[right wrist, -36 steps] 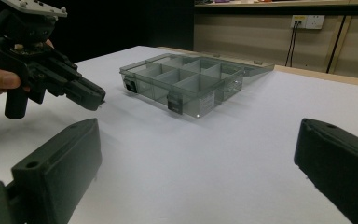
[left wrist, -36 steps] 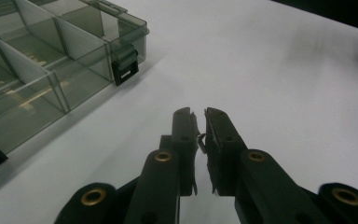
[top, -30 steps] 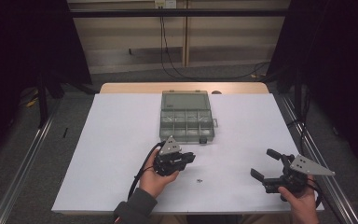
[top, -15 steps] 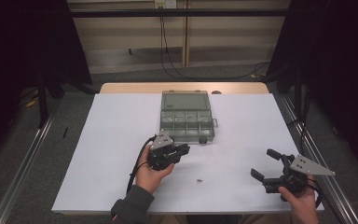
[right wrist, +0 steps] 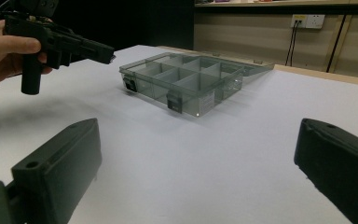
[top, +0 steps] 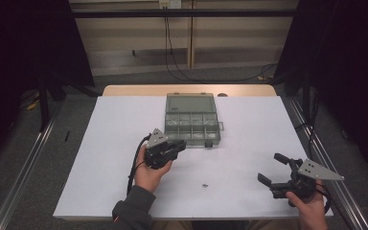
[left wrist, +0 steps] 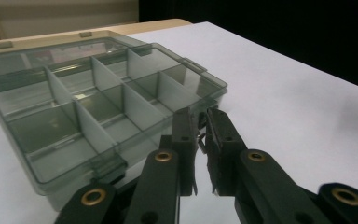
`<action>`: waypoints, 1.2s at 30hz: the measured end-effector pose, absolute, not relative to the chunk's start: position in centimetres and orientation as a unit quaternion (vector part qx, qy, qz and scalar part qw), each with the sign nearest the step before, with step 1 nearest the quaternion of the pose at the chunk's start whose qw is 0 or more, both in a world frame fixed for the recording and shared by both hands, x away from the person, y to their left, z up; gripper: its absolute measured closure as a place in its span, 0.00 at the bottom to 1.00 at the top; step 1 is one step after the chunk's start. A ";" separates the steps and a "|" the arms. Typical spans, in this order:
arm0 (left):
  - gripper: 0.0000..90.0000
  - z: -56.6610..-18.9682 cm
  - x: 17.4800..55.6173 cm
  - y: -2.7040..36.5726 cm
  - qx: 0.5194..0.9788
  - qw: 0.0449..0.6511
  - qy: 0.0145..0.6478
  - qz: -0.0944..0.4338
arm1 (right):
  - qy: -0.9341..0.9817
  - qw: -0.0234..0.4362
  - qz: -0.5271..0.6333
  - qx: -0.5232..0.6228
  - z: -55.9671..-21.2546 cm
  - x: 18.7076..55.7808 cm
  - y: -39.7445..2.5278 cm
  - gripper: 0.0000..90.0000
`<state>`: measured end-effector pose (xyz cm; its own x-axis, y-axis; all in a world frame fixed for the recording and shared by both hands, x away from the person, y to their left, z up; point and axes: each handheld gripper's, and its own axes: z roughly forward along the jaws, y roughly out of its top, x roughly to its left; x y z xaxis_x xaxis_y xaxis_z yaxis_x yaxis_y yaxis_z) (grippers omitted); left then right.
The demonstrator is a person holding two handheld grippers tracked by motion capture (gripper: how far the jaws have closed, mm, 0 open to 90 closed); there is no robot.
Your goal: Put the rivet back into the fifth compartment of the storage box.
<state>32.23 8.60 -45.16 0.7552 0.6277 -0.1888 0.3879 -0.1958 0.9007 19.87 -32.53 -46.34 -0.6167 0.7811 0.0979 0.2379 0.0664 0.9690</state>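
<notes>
Two dark clasps (right wrist: 175, 101) on box front, left gripper (left wrist: 204, 122) pinching something tiny

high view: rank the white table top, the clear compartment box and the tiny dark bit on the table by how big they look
1. white table top
2. compartment box
3. tiny dark bit, a mere speck; too small to tell what it is

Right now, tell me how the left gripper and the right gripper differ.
The left gripper has its jaws nearly shut on something small; the right gripper has its jaws wide apart and empty. The left gripper hangs at the plastic box; the right gripper sits far from it. Both are black and hand-held.
</notes>
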 end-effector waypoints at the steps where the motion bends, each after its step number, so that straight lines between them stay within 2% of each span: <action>1: 0.92 -45.2 32.4 8.8 0.763 0.540 0.335 0.117 | 0.690 0.235 0.576 0.369 -46.3 19.9 -32.5 0.01; 19: 0.92 -45.3 34.7 10.0 0.733 0.544 0.381 0.147 | 0.693 0.234 0.574 0.367 -46.4 19.9 -32.4 0.01; 36: 0.92 -44.2 36.2 9.6 0.736 0.529 0.393 0.156 | 0.690 0.236 0.575 0.370 -46.3 19.8 -32.5 0.01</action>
<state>36.18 9.57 -44.23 0.6427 0.7433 -0.1856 0.4119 -0.1311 0.9017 19.84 -32.51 -46.32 -0.6145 0.7826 0.0995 0.2395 0.0649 0.9687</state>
